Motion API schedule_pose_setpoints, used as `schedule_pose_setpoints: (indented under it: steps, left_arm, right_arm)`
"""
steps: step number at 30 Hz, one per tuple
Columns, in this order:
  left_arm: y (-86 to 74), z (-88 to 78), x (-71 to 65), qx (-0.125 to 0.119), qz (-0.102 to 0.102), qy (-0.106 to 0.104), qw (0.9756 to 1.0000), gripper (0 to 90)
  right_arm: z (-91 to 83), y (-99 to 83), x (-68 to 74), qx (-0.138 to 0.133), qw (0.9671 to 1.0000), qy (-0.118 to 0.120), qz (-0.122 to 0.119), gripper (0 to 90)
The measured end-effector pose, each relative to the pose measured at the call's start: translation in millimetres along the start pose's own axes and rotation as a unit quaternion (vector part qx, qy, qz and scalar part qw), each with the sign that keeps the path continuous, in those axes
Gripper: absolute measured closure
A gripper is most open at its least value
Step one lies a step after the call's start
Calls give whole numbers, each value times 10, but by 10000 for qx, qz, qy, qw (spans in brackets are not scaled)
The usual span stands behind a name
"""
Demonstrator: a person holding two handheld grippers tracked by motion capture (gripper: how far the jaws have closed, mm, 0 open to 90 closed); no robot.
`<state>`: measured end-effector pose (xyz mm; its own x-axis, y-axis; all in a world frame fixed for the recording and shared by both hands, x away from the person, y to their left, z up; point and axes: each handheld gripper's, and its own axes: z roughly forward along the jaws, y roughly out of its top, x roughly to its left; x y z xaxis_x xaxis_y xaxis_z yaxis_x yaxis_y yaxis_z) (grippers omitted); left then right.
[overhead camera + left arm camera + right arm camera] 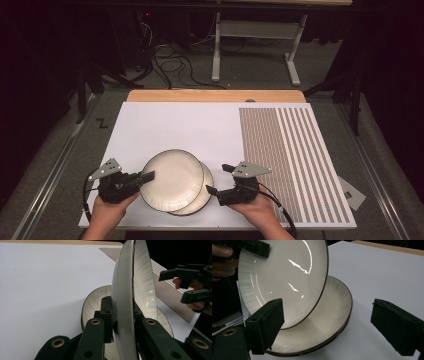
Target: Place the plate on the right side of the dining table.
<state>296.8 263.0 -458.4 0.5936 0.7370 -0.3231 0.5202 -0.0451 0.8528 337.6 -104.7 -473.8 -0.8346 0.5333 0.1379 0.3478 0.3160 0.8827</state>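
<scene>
A: How far along are you?

B: Your left gripper point(148, 176) is pinching the rim of the top plate point(171, 180) and has it tipped up off the bottom plate point(202, 192). So the lift has begun. The bottom plate lies flat on the white desk point(175, 125), near your edge.

A: And your other one?

B: Your right gripper point(220, 179) is spread wide, holding nothing, just beside the plates. It has not grabbed yet.

A: Room to move?

B: Lots of bare desk behind the plates. The near edge is close, so watch it.
</scene>
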Motion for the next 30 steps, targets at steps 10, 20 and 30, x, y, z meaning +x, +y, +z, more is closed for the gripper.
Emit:
schedule_pose_setpoints:
  steps: [10,20,30]
  left_arm:
    - [-4,-5,12,3,0,-15,10000,796]
    - [-10,-6,29,8,-25,-38,10000,796]
    - [-6,-11,12,3,-17,-30,10000,796]
  right_arm:
    - [357,14,135,194,9991,356,100,205]
    - [555,-8,133,234,9973,546,421,373]
    - [593,-36,137,289,9966,538,554,517]
